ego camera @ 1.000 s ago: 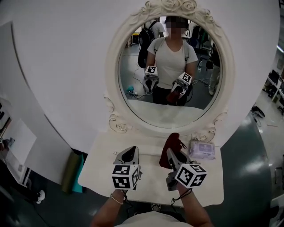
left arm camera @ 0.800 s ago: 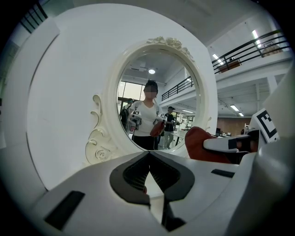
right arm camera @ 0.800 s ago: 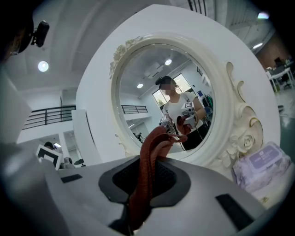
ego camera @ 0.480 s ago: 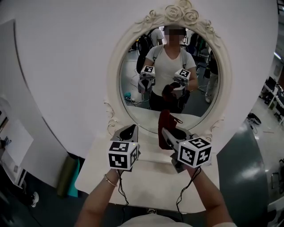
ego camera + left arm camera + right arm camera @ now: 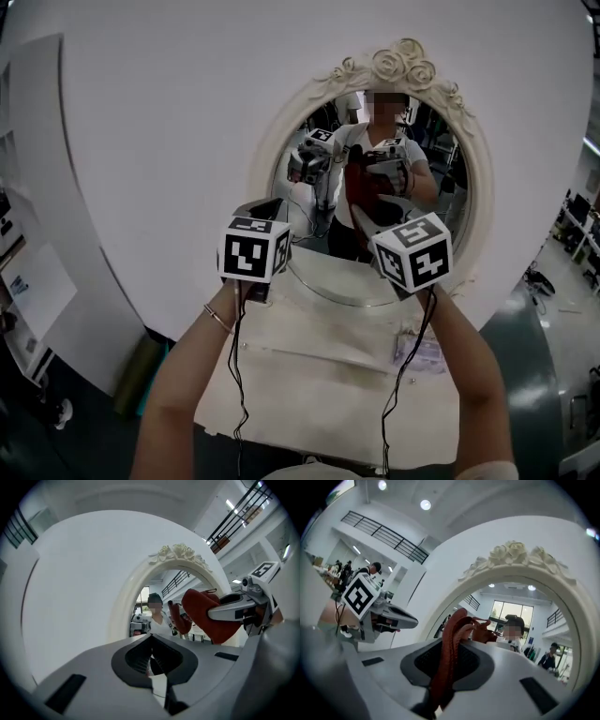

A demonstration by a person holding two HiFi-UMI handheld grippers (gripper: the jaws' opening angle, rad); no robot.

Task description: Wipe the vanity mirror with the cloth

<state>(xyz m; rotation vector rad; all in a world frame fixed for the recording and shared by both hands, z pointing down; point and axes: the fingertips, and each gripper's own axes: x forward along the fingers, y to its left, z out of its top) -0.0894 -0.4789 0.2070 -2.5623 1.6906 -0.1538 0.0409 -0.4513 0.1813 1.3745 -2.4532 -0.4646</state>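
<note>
Right gripper view: right hand-held gripper (image 5: 451,645) clamps red cloth (image 5: 457,620) at vanity mirror (image 5: 487,601) for wiping; left hand-held gripper (image 5: 151,643) closed, empty.

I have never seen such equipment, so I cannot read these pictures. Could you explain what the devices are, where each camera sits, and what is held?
There is no robot. A person holds a two-jaw gripper in each hand, and the marked cubes are part of the grippers. The head view looks down from the person's head at a white vanity table with an oval mirror. A small packet lies on the table. The other two cameras ride on the grippers. The right gripper is shut on a red cloth, held up before the glass. The left gripper is shut and empty.
</note>
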